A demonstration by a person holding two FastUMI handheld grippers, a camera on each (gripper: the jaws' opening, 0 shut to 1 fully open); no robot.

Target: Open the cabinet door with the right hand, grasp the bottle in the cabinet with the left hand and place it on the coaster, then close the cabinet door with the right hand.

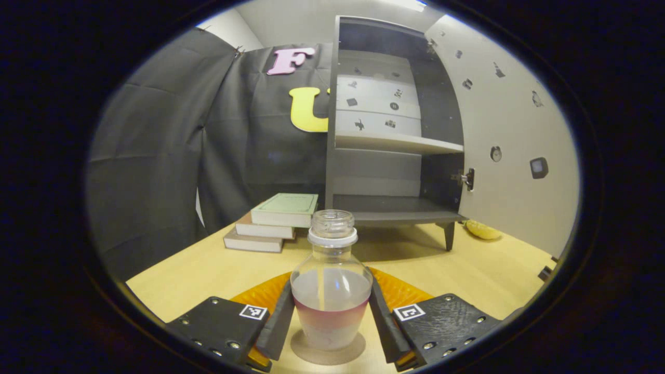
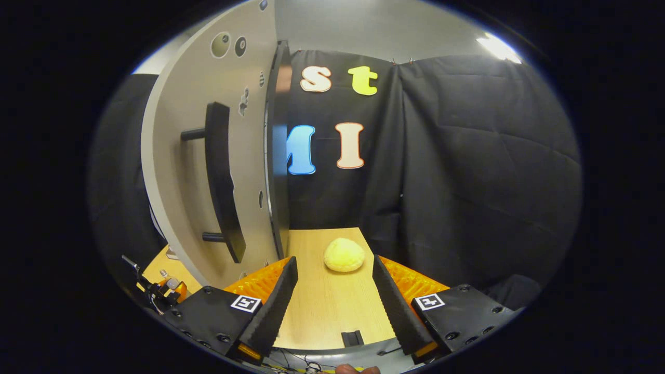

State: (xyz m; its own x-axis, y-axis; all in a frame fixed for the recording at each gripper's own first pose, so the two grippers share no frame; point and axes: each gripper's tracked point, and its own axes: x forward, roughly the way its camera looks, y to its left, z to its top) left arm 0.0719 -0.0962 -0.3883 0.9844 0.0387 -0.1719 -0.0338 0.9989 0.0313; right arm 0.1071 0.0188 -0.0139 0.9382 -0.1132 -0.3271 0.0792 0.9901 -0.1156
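A clear, capless bottle [image 1: 331, 280] with some liquid and a pink band stands upright on a round brown coaster [image 1: 327, 354] on the wooden table. My left gripper [image 1: 330, 284] has one finger against each side of the bottle's wide body. Behind it is the grey cabinet [image 1: 387, 145], its shelves bare and its pale door [image 1: 511, 130] swung wide to the right. In the right gripper view the door [image 2: 182, 171] stands edge-on at the left, showing its dark bar handle [image 2: 223, 182]. My right gripper [image 2: 333, 259] is open over the table, just right of the door's edge and apart from the handle.
Three stacked books [image 1: 275, 221] lie left of the cabinet. A yellow rounded object [image 2: 344, 254] sits on the table [image 2: 327, 306] ahead of the right gripper; it also shows past the cabinet's leg [image 1: 483, 229]. Black cloth walls close in the booth.
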